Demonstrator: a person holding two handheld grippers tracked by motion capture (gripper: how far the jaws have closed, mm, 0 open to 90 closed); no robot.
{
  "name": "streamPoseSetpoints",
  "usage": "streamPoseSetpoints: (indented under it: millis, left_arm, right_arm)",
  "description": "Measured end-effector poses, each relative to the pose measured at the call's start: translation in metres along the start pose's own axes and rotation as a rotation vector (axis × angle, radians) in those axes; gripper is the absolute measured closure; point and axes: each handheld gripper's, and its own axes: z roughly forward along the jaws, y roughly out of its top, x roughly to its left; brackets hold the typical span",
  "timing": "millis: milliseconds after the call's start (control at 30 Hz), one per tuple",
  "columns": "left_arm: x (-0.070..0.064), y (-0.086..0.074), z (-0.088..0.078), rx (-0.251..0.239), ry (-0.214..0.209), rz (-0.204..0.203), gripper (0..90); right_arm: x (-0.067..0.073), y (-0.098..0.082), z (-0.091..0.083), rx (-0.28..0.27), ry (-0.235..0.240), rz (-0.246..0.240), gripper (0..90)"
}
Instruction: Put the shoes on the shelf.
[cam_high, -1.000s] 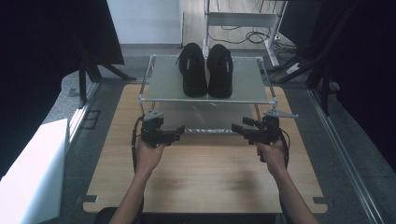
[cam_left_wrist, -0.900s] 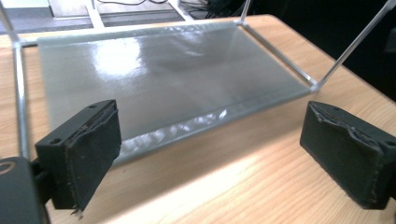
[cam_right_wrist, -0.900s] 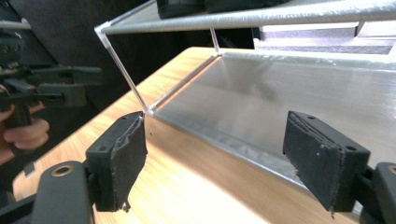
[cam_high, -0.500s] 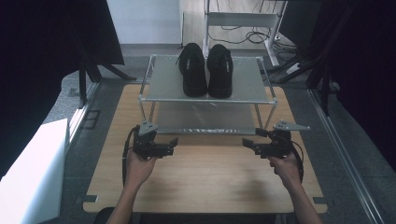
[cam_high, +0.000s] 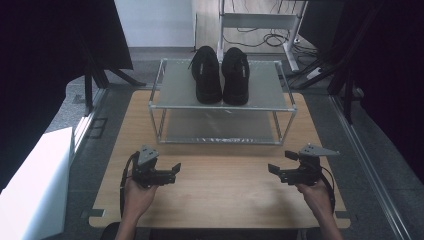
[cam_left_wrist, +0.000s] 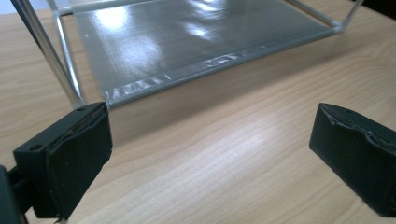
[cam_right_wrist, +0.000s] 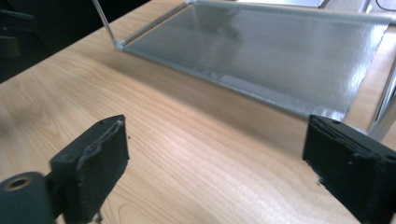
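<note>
A pair of black shoes (cam_high: 221, 75) stands side by side on the top shelf of a metal rack (cam_high: 265, 82) at the back of the wooden table (cam_high: 225, 200). My left gripper (cam_high: 174, 172) (cam_left_wrist: 210, 140) hovers low over the table's front left, pointing right. Its jaws have just opened slightly wider and hold nothing. My right gripper (cam_high: 279, 163) (cam_right_wrist: 215, 154) sits at the front right, pointing left. Its jaws have just been opening and are also empty. Both gripper views face the rack's bare lower shelf (cam_left_wrist: 187, 42) (cam_right_wrist: 280, 60) across bare wood.
A white box (cam_high: 35, 190) stands on the floor left of the table. Dark curtains hang on both sides. Behind the rack are a metal stand (cam_high: 260, 20) and cables on the floor. Bare wood lies between the two grippers.
Both hands drew back from the rack toward the table's front edge and moved apart. The right gripper's jaws spread wider.
</note>
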Motion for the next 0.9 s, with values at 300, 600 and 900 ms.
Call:
streamPoseSetpoints:
  millis: [300, 600, 900]
  left_arm:
    - [0.002, -0.038, 0.006, 0.008, -0.005, -0.021, 0.0]
    - [-0.007, -0.055, 0.025, 0.128, 0.013, 0.017, 0.0]
    - [-0.017, -0.059, 0.037, 0.226, 0.048, 0.090, 0.0]
  right_arm:
    - [0.003, -0.029, 0.016, 0.054, -0.060, 0.000, 0.0]
    - [0.005, -0.054, 0.031, 0.138, -0.099, -0.064, 0.0]
    - [0.005, -0.068, 0.044, 0.251, -0.082, -0.089, 0.0]
